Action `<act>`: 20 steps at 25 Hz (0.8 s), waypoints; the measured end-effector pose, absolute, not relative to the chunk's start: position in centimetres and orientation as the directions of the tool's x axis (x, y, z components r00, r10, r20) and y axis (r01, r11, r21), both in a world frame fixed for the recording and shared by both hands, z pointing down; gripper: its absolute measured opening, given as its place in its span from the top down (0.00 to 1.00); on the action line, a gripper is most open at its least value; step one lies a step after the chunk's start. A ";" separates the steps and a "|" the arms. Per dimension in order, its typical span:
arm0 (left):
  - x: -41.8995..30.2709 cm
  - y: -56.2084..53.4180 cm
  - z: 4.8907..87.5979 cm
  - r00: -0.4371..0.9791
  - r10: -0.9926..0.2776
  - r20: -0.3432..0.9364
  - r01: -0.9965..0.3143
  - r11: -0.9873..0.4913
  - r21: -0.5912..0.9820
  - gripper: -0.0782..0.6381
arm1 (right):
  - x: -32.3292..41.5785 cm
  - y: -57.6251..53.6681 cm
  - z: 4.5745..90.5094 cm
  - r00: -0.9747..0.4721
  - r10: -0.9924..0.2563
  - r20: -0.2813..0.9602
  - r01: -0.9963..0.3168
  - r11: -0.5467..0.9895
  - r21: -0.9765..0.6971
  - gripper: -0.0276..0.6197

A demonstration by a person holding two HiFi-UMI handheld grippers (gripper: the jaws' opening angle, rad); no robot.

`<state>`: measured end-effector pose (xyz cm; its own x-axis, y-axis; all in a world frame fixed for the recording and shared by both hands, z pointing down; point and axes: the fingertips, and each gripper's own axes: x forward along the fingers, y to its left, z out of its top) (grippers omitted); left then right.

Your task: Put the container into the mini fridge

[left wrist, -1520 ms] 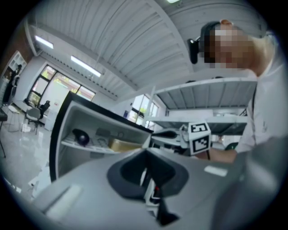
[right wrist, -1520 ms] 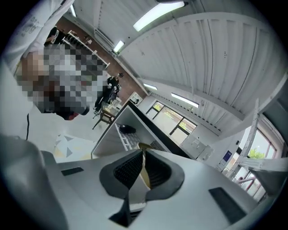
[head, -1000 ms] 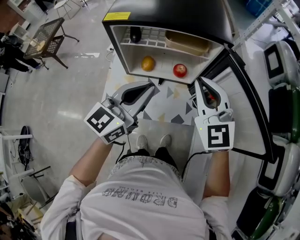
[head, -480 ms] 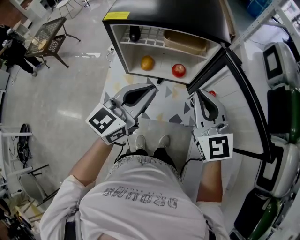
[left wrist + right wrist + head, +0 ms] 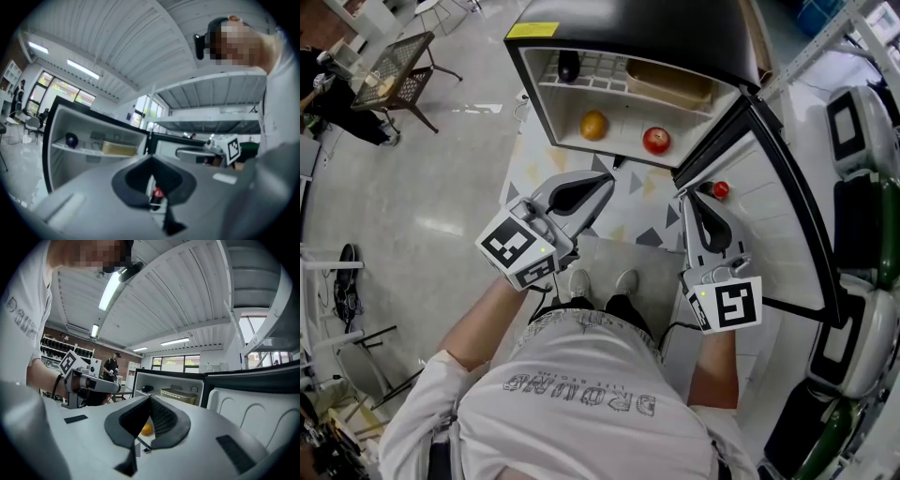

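The tan container (image 5: 670, 84) lies on the upper shelf of the open mini fridge (image 5: 628, 19), above an orange (image 5: 594, 125) and a red apple (image 5: 656, 141). The left claw (image 5: 605, 180) and right claw (image 5: 687, 195) are both closed together and empty in front of the fridge. Only the left gripper view shows a red-topped bottle (image 5: 157, 193) beyond its tips. The fridge's yellow label (image 5: 534, 33) is too small to read.

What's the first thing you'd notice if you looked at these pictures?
The open mini fridge at the top of the head view stands out first, with an orange and a red apple on its floor and a tan container higher up. In front of it are the left gripper and right gripper, jaws together, holding nothing.
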<state>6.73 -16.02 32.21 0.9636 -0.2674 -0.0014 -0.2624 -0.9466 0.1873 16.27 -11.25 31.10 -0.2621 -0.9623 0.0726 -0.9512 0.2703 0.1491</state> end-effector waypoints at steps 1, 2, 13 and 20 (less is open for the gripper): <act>6.8 -16.0 32.4 0.964 -0.267 0.002 -0.263 -0.947 0.187 0.88 | 16.3 -11.2 31.2 -0.264 -0.962 0.075 -0.951 0.273 0.148 0.95; 6.8 -16.0 32.6 0.964 -0.267 0.005 -0.263 -0.946 0.188 0.88 | 16.3 -11.1 31.3 -0.266 -0.961 0.076 -0.951 0.275 0.145 0.95; 7.3 -16.1 33.8 0.959 -0.283 0.029 -0.284 -0.940 0.191 0.88 | 17.0 -10.9 32.6 -0.272 -0.957 0.103 -0.951 0.283 0.120 0.95; 7.6 -16.4 34.3 0.956 -0.291 0.042 -0.294 -0.938 0.186 0.88 | 16.9 -11.1 33.6 -0.286 -0.949 0.131 -0.949 0.299 0.101 0.95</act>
<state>7.59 -16.44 34.31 0.9558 -0.2909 0.0424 -0.2936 -0.9376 0.1865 16.92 -11.12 33.62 -0.2857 -0.9493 0.1311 -0.9488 0.2994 0.1005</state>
